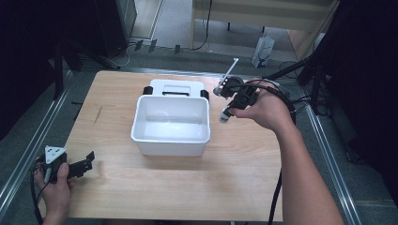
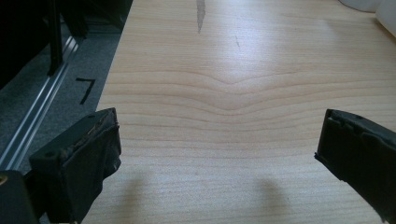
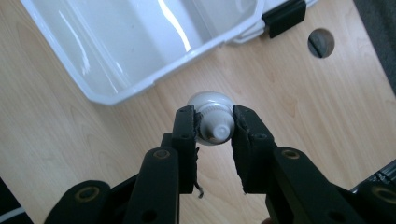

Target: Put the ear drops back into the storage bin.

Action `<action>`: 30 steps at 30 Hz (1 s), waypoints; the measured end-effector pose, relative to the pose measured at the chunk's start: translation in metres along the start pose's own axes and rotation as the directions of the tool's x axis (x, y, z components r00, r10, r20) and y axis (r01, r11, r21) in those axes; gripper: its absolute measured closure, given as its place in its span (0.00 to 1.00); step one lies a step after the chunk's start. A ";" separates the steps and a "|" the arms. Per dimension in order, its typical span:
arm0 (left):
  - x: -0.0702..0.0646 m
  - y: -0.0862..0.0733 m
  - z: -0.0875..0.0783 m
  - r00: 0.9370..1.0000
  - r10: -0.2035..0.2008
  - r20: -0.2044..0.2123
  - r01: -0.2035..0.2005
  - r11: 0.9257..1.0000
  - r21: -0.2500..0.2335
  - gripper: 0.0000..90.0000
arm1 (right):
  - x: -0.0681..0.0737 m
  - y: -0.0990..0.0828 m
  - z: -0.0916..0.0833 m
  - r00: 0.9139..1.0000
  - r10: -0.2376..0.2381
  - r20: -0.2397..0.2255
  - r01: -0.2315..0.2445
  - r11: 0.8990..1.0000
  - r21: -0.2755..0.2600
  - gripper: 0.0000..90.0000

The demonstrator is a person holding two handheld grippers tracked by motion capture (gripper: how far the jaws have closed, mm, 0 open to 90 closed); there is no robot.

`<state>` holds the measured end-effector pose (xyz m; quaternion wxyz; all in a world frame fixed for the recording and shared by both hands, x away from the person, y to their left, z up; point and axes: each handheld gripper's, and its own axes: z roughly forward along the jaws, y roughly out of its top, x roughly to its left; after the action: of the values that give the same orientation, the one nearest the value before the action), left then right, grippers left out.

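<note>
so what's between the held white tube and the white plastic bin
Only bare wooden table. In the right gripper view, the small white tube in the right claw hangs beside the white plastic bin's rim.

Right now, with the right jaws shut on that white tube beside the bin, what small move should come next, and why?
Probably carry the tube sideways over the bin. The right gripper holds it above bare table beside the rim, and the bin stands open.
</note>
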<state>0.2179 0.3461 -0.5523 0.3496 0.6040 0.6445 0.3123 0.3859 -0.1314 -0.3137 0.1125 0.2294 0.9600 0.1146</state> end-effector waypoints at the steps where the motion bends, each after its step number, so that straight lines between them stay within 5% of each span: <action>1: 0.000 0.000 0.000 1.000 0.001 0.001 -0.001 1.000 0.001 0.00 | 0.000 0.003 -0.001 1.000 0.000 0.005 0.000 1.000 -0.005 0.80; 11: 0.000 0.000 0.000 1.000 -0.001 0.003 0.001 1.000 0.001 0.00 | 0.012 0.035 -0.001 0.999 -0.048 -0.018 0.048 0.999 -0.027 0.80; 30: 0.001 0.000 0.000 1.000 -0.008 0.010 0.008 1.000 0.003 0.00 | 0.029 0.064 0.039 0.987 -0.144 -0.075 0.146 0.989 0.020 0.80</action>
<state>0.2183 0.3474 -0.5522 0.3532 0.6036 0.6455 0.3071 0.3978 -0.0559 -0.3382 0.0821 0.1559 0.9790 0.1022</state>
